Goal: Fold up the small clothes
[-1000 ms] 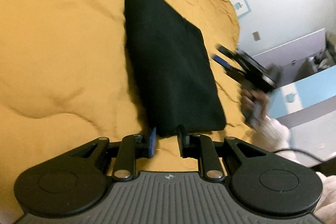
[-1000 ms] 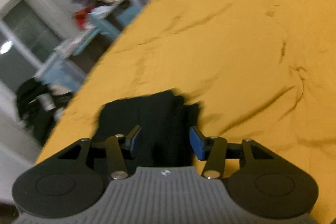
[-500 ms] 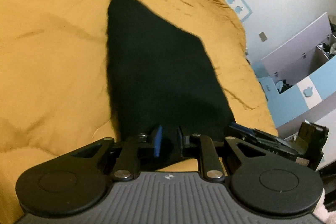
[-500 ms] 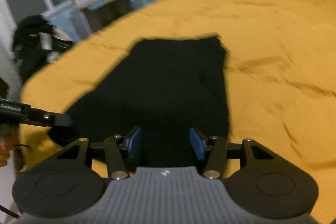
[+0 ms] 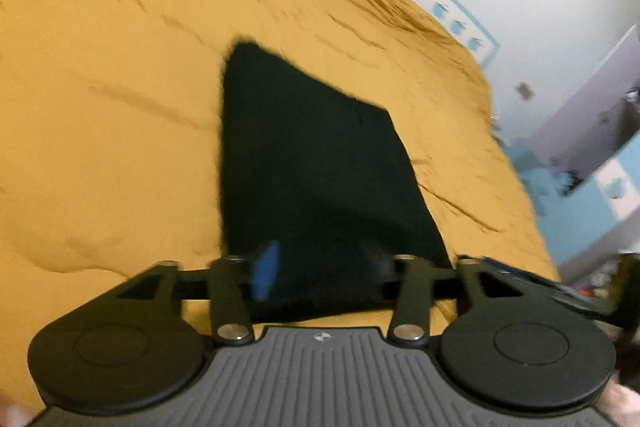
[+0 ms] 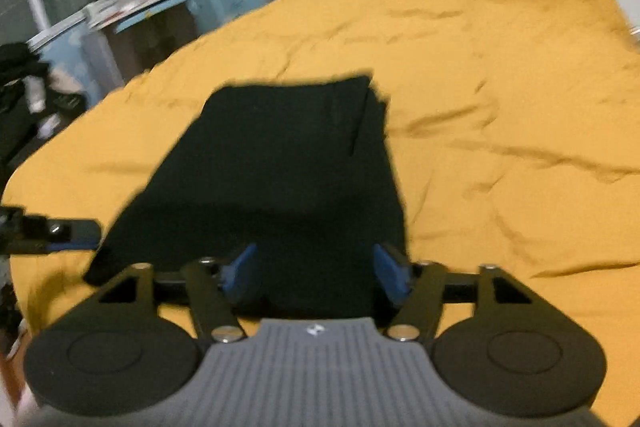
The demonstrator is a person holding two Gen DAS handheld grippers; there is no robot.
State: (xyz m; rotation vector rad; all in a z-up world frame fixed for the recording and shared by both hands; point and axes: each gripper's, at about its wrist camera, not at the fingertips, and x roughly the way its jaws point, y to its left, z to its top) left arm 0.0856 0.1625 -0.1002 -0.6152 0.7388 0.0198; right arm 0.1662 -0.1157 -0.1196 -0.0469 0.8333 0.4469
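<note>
A black garment [image 5: 316, 163] lies folded flat on the mustard-yellow bedspread [image 5: 112, 131], its near edge under my fingers. My left gripper [image 5: 322, 267] hovers over that edge, its jaws opening. The cloth lies below the gap and the blue pads are clear of it. In the right wrist view the same garment [image 6: 280, 163] spreads ahead. My right gripper [image 6: 316, 273] is over its near edge, jaws opening wide, pads not pressing on cloth. Each gripper shows in the other's view: the right gripper [image 5: 520, 279] at the right, the left gripper [image 6: 52, 233] at the left.
The bedspread [image 6: 500, 107] is rumpled with creases around the garment. A cluttered blue and white desk [image 6: 132, 11] stands past the bed's left edge. A white wall with blue trim [image 5: 460, 11] and a cabinet [image 5: 592, 115] lie beyond the far right side.
Left jaws, nearly shut at the garment's near edge, have spread wide and let it go. Right jaws widened too. The right gripper came round beside the left; both pulled back and up.
</note>
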